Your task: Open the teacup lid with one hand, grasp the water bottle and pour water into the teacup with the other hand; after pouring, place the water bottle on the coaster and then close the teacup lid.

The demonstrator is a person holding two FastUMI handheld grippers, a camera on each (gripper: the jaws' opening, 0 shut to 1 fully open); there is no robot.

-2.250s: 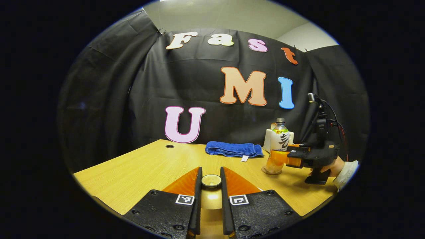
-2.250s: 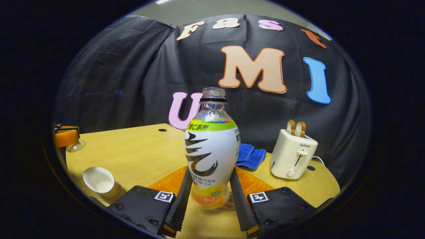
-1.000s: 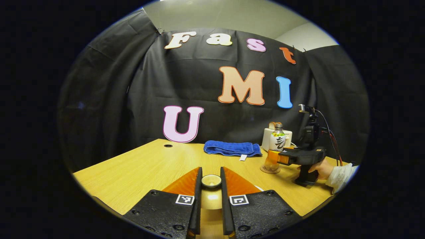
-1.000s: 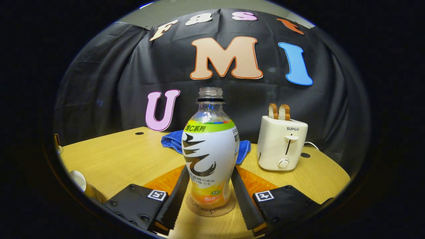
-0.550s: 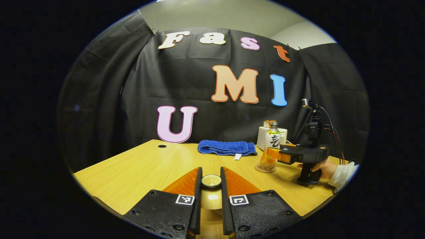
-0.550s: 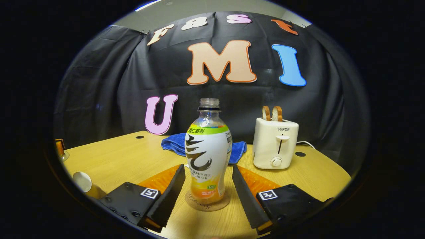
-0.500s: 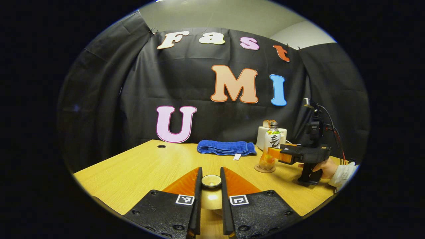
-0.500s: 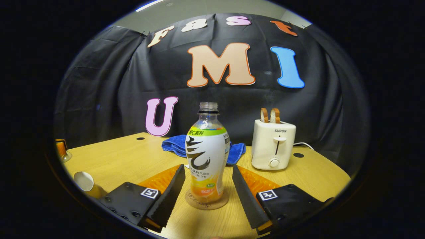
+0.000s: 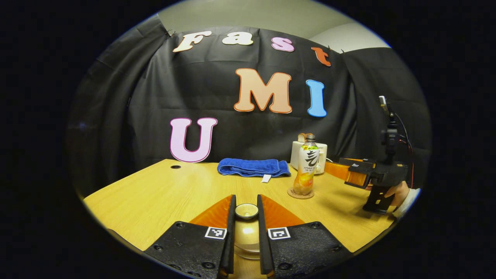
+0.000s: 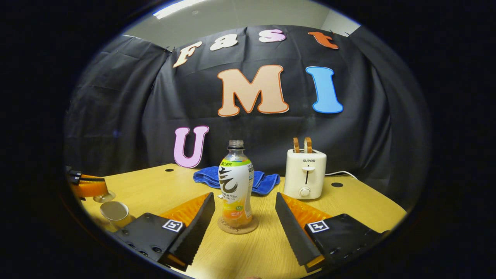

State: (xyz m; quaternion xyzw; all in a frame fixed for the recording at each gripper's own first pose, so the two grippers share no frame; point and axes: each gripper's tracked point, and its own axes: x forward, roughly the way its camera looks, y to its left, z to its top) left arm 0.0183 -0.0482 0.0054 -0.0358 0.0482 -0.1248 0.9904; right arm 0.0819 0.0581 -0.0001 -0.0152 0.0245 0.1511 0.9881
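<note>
1. The bottle [image 10: 236,184] stands up straight on the coaster [image 10: 237,226]. So I think the pouring and the putting down are done.
2. The right gripper [image 10: 245,214] is wide open and holds nothing. Its fingers [image 10: 197,224] are near the bottle, one on each side, and do not touch it.
3. In the left gripper view the right gripper [image 9: 341,170] is beside the bottle [image 9: 306,169], with a gap between them. A hand [image 9: 395,192] holds its handle.
4. The left gripper [image 9: 246,211] is nearly closed. Its fingers press on the knob of the lid [image 9: 246,217], so it has the lid.
5. In the right gripper view the cup [image 10: 114,214] is left of the bottle and well apart from it. It is open on top. The left gripper [image 10: 89,188] is near the cup, a bit behind it.
6. I think the step left is to close the cup. The lid must go over the cup, come down flat on its rim, and then the fingers let go.
7. If the lid comes down tilted, it may slip off or tip the cup.
8. The table [image 10: 348,201] is light wood, with small round holes behind the bottle.
9. A blue towel [image 10: 259,180] lies just behind the bottle. A white toaster [image 10: 305,174] with bread in it stands right of the bottle.
10. A black cloth wall is behind the table.
</note>
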